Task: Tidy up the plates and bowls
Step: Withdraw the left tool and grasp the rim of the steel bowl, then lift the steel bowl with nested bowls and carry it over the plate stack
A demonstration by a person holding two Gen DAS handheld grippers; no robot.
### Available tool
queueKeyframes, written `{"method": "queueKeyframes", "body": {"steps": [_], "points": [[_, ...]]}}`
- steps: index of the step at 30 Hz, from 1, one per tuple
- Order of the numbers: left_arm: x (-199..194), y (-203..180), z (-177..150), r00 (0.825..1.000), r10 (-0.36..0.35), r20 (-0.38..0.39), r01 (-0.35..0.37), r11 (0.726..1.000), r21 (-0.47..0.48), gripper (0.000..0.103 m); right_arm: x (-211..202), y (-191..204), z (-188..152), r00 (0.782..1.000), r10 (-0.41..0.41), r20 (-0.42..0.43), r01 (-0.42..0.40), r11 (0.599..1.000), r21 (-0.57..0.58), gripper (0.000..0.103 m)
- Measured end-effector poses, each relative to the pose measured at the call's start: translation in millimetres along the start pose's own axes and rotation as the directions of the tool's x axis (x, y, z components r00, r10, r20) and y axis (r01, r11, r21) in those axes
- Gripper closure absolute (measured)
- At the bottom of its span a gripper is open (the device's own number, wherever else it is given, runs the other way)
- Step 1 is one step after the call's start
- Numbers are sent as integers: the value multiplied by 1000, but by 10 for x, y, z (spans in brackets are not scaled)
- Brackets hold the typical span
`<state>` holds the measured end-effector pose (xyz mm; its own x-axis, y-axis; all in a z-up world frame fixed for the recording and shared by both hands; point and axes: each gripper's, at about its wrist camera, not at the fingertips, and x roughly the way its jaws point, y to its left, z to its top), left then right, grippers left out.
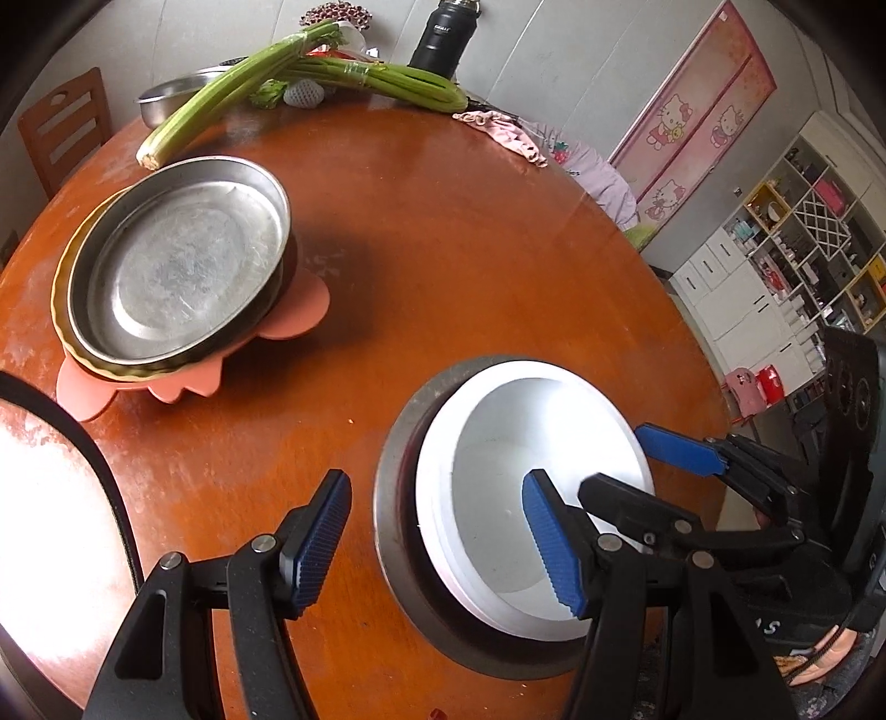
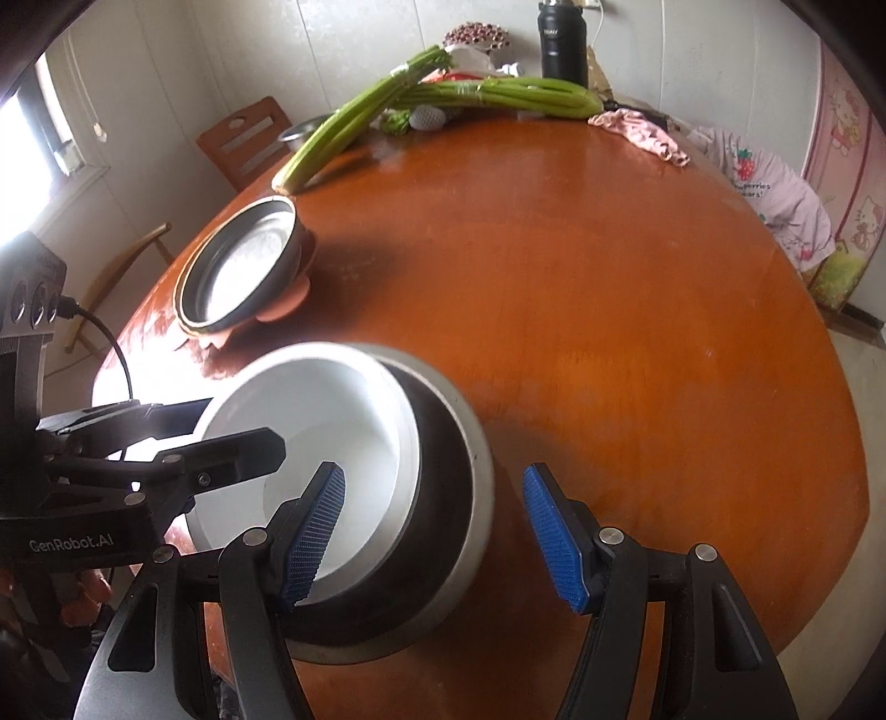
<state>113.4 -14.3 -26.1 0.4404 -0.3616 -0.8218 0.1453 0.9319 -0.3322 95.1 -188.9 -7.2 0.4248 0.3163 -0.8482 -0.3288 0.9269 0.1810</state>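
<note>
A white bowl (image 1: 498, 498) (image 2: 310, 421) sits nested in a steel pan (image 1: 398, 498) (image 2: 470, 498) on the round wooden table (image 1: 443, 249). My left gripper (image 1: 437, 543) (image 2: 221, 432) is open and straddles the stack's left rim, with one finger inside the bowl and one over the table. My right gripper (image 2: 434, 537) (image 1: 653, 476) is open and straddles the opposite rim in the same way. No pad presses on either rim. Farther left, a second steel pan (image 1: 183, 266) (image 2: 243, 271) rests on a yellow plate (image 1: 66, 315) and a pink flower-shaped plate (image 1: 299, 310).
Celery stalks (image 1: 232, 83), a steel bowl (image 1: 160, 99), a black flask (image 1: 443, 39) and a pink cloth (image 1: 504, 133) lie at the table's far edge. A wooden chair (image 1: 61, 133) stands beyond it. A dark-rimmed round thing (image 1: 99, 471) sits at the near left.
</note>
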Motion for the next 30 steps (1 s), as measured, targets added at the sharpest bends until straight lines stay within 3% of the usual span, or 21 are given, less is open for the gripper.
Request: {"method": "queueKeyframes", "body": {"steps": [20,30], "points": [[215,-34,-52,998,32,-54,-31,999,12,39,156,66,-138,994,87,-69,-88,996,-12,34],[304,-110,-40,997,-37,-75,38,999,7,40,196,102,-164,986,137,-90,-139,990,-15,34]]}}
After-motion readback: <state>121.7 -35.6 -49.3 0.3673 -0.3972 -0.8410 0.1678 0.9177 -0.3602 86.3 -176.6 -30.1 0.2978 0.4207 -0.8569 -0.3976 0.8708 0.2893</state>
